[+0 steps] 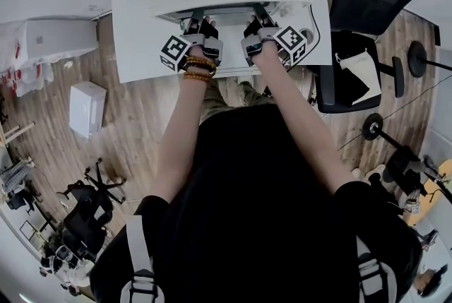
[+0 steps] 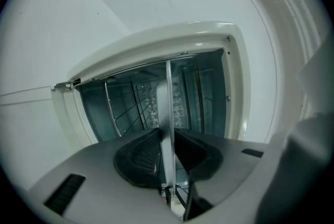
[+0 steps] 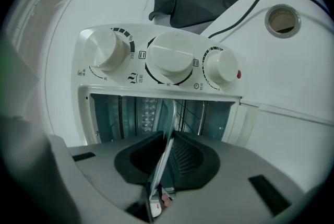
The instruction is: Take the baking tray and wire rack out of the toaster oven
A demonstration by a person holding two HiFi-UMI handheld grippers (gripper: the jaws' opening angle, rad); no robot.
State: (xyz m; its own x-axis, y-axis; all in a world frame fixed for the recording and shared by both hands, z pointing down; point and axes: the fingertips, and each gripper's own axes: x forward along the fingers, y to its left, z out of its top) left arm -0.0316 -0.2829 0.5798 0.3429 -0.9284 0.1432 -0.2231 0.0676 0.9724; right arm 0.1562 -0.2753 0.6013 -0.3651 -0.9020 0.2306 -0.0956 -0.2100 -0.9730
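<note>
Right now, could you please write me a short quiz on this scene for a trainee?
1. True or false: the left gripper and right gripper are each shut on the tray.
2. How many knobs does the oven have?
3. Where is the rack? A on top of the oven; B inside the oven; C in a gripper.
Key: 1 true; 2 three; 3 B.

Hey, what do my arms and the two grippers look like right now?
The left gripper and right gripper have grey bodies, black ribbed pads and a white cube with black square markers. Black short sleeves; the left arm wears amber and dark bead bracelets.
</note>
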